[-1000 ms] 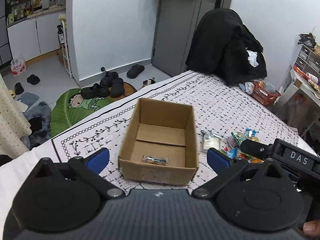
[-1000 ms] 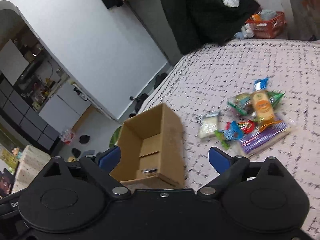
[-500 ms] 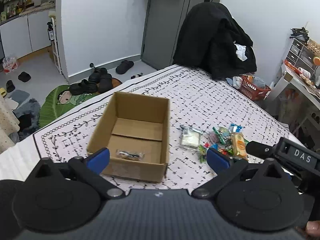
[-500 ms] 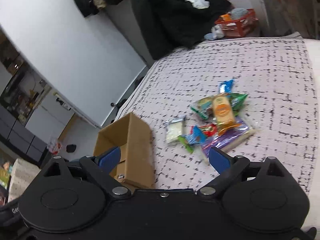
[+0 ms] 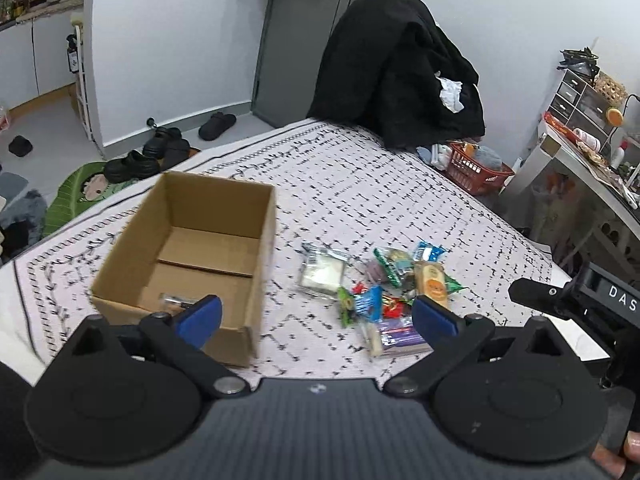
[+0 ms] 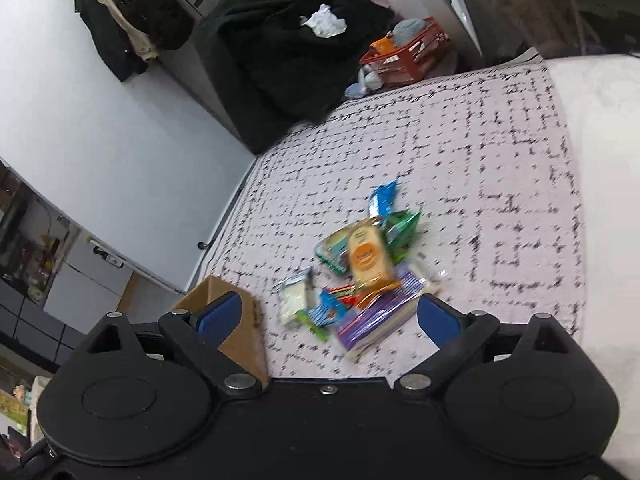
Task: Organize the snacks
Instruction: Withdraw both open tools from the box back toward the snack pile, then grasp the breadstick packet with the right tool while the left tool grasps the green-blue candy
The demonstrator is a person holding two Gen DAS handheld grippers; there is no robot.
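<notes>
Corrugated brown cardboard box (image 5: 188, 264) standing open-topped on the patterned white cloth (image 5: 360, 184), towards its left side, nearer the front edge than the far edge. One small clear-wrapped packet (image 5: 176, 300) lying on the box floor against the near wall. Heap of snacks (image 5: 384, 288) resting on the cloth just right of the box, apart from it, near the front edge. Within the heap: pale square packet (image 5: 323, 276) nearest the box; orange-labelled biscuit packet (image 5: 431, 285) on top; blue wrapper (image 5: 430, 251) at the far side; purple flat packet (image 5: 398, 336) closest to the front edge. Same heap visible from the right wrist (image 6: 360, 276), somewhat blurred; orange-labelled packet overlying green wrappers (image 6: 400, 232) there.

Left gripper (image 5: 316, 316) held above the front edge, blue-padded jaws spread wide and empty, one pad over the box's near right corner, the other over the heap's right end. Right gripper (image 6: 328, 316) likewise released and empty, jaws framing the heap, left pad in front of a box corner (image 6: 236, 320). Right gripper's body (image 5: 576, 300) showing at the right of the left wrist view.

Black garment (image 5: 396, 76) draped over a chair beyond the far edge. Red basket (image 5: 476, 168) on the floor beside it.
</notes>
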